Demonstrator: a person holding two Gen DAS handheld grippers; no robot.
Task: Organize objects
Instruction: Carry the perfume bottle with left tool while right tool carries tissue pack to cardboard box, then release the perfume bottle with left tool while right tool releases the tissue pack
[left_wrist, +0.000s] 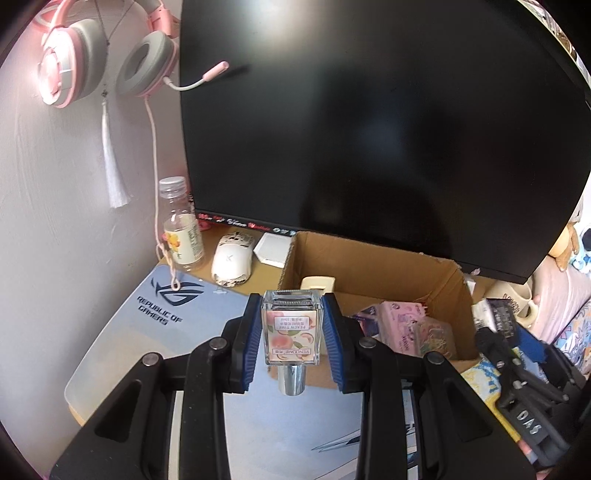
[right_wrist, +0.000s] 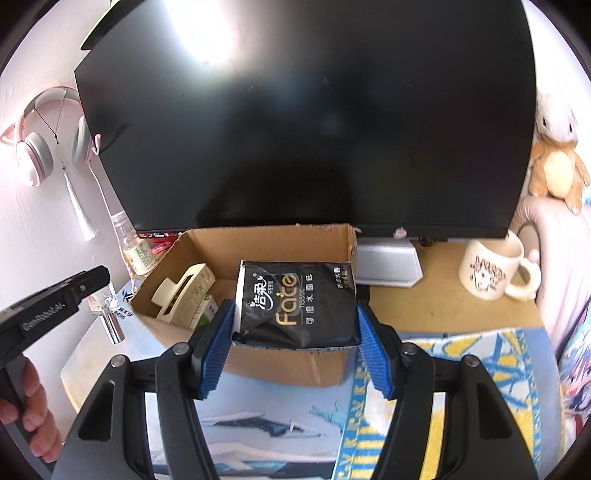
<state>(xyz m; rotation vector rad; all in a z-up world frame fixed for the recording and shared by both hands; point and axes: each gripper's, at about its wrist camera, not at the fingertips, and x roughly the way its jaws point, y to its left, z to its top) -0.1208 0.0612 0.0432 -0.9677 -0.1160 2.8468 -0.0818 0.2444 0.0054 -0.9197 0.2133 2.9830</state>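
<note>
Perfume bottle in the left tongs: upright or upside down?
Upside down: the perfume bottle has its silver cap pointing down and its label reads inverted.

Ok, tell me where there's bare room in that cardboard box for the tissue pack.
In the right wrist view the cardboard box shows bare floor in the middle, between the cream clip at its left wall and the black tissue pack held over its right side. In the left wrist view its right front corner is crowded with pink packets.

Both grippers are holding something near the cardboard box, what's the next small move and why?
Probably carry the black tissue pack, clamped in the right gripper, a little further over the cardboard box and lower it in: it already hangs above the box's open top.
</note>
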